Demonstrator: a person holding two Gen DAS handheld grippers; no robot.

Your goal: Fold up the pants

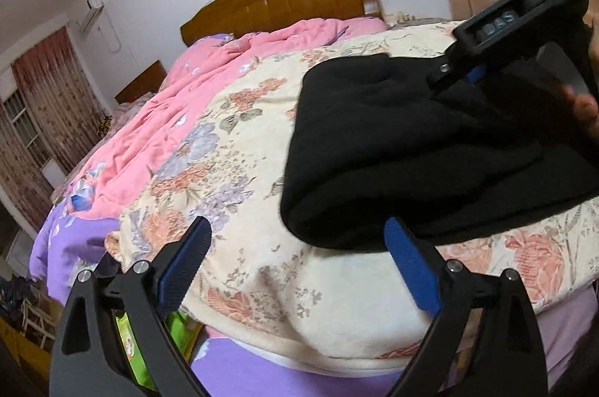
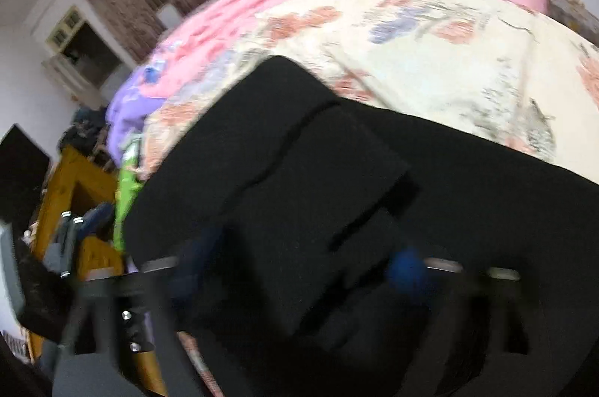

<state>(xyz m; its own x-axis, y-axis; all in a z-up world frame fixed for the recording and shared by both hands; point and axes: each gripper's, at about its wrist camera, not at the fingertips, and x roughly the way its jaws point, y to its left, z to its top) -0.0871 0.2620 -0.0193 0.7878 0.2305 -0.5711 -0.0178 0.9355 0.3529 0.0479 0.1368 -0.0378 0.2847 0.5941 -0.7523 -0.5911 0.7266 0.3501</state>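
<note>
The black pants (image 1: pixel 411 149) lie bunched in thick folds on the floral cream blanket (image 1: pixel 262 191) near the bed's front edge. My left gripper (image 1: pixel 299 266) is open and empty, just in front of the pants' near edge. My right gripper (image 1: pixel 460 75) reaches into the pants from the right in the left wrist view. In the blurred right wrist view the pants (image 2: pixel 318 191) fill the lower frame and cover the space between the blue pads (image 2: pixel 406 271) of my right gripper (image 2: pixel 299 262); I cannot tell whether it grips the cloth.
A pink quilt (image 1: pixel 187 105) lies on the left half of the bed over a purple sheet (image 1: pixel 67 239). The wooden headboard (image 1: pixel 284 0) stands at the back. A green package (image 1: pixel 127 341) and wooden furniture (image 2: pixel 71 187) sit beside the bed on the left.
</note>
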